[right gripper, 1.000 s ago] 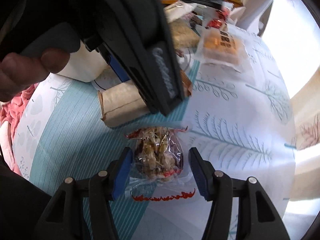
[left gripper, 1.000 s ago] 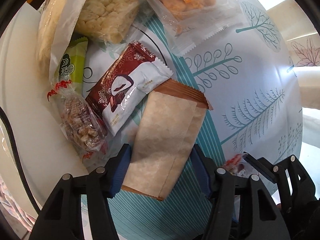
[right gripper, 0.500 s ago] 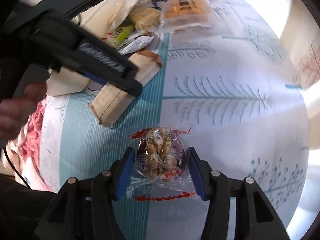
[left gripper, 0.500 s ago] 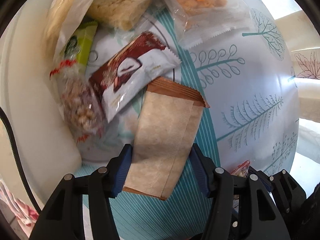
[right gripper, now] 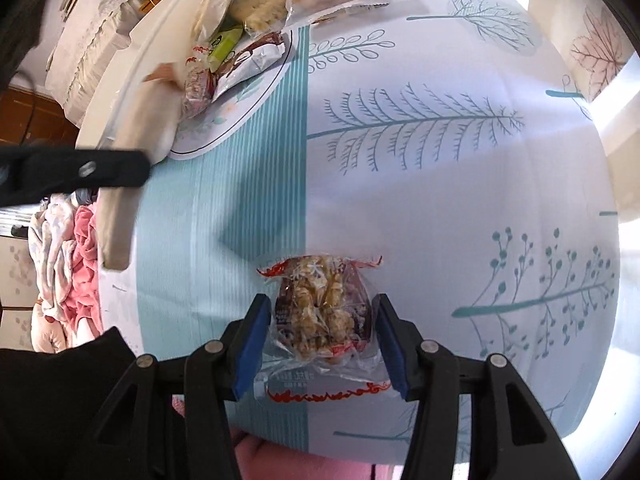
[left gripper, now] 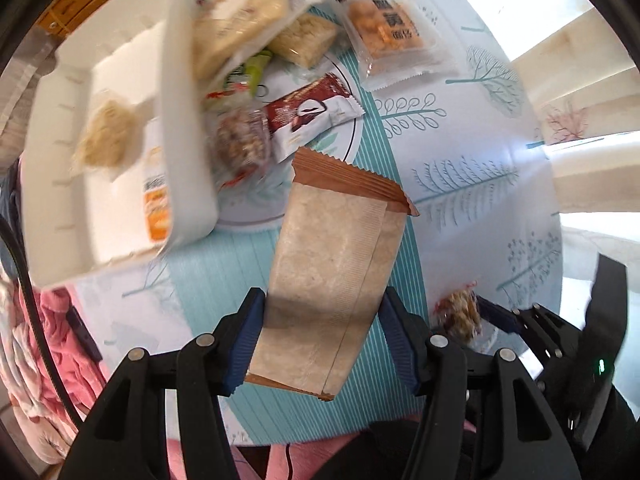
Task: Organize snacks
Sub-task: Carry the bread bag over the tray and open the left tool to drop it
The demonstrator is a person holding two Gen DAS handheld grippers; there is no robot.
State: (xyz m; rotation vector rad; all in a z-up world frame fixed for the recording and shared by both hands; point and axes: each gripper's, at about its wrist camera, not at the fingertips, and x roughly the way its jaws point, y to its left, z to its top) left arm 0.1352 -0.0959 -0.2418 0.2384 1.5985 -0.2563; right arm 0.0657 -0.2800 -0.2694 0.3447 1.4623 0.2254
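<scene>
Over leaf-print tablecloth [right gripper: 440, 184], I'm gripping a tan paper-look packet [left gripper: 332, 280] in my left gripper [left gripper: 322, 336], a clear nut-cluster wrapper [right gripper: 324, 312] in my right gripper [right gripper: 318, 340], its slick film risking slipping.

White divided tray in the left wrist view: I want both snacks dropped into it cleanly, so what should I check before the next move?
1. Left tool grips the tan paper-look packet with a brown crimped end: ok, pads press on both its sides.
2. Right tool holds the clear red-edged wrapper of nut brittle: ok, wrapper sits between the pads.
3. Tan packet lifted off the leaf-print tablecloth: ok, it casts a shadow below.
4. Free space in the white divided tray: ok, bare floor shows beside two snacks.
5. Tray sharp enough to aim at: not ok, blurred.
6. Brittle wrapper off the cloth: cannot tell.
</scene>
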